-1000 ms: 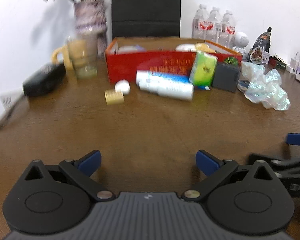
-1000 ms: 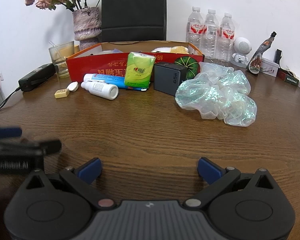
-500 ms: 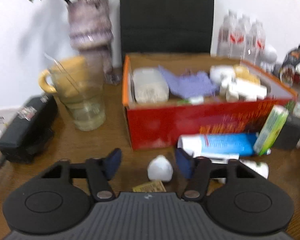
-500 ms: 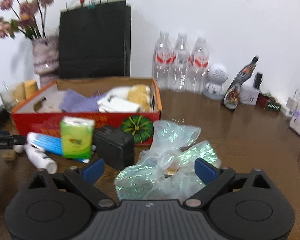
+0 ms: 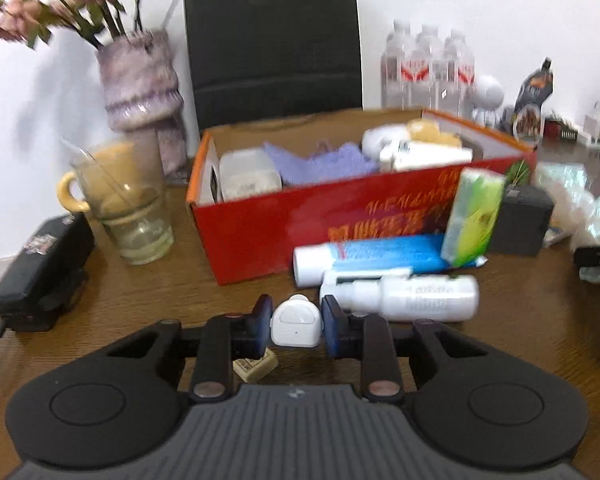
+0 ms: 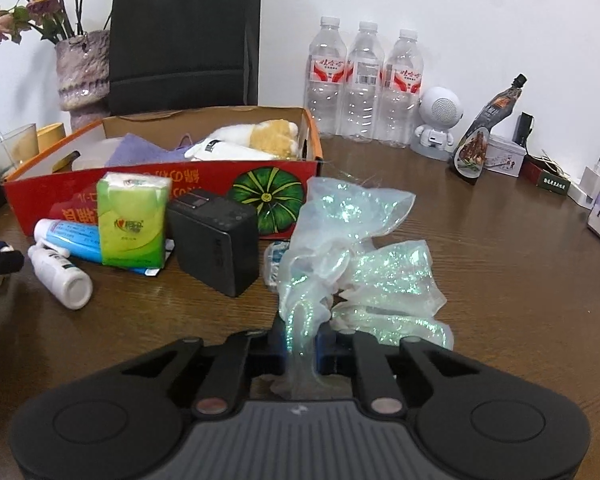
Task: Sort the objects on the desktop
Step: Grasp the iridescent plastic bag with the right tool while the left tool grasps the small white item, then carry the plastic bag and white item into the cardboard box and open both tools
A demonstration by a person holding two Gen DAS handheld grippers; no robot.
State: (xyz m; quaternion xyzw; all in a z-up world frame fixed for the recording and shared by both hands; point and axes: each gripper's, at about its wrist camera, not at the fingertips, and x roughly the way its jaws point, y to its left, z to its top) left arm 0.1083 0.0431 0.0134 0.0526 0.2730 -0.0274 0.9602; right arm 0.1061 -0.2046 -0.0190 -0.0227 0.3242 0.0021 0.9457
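Sorting partly done — red box (image 5: 284, 220) half filled.
Left tool (image 5: 296, 322) clamps a white case (image 5: 297, 321); right tool (image 6: 301, 346) pinches the iridescent bag (image 6: 364, 264); tubes, tissues remain.

wall (image 6: 460, 8): plain white (evenly lit) | table (image 6: 480, 248): dark brown wood grain | black paper bag (image 6: 184, 36) against wall

Both wrist views low over the table (image 5: 140, 296), facing the wall. Left close before the red box (image 5: 260, 232); right further right. Shared: red box (image 6: 80, 184), water bottles (image 6: 364, 80).
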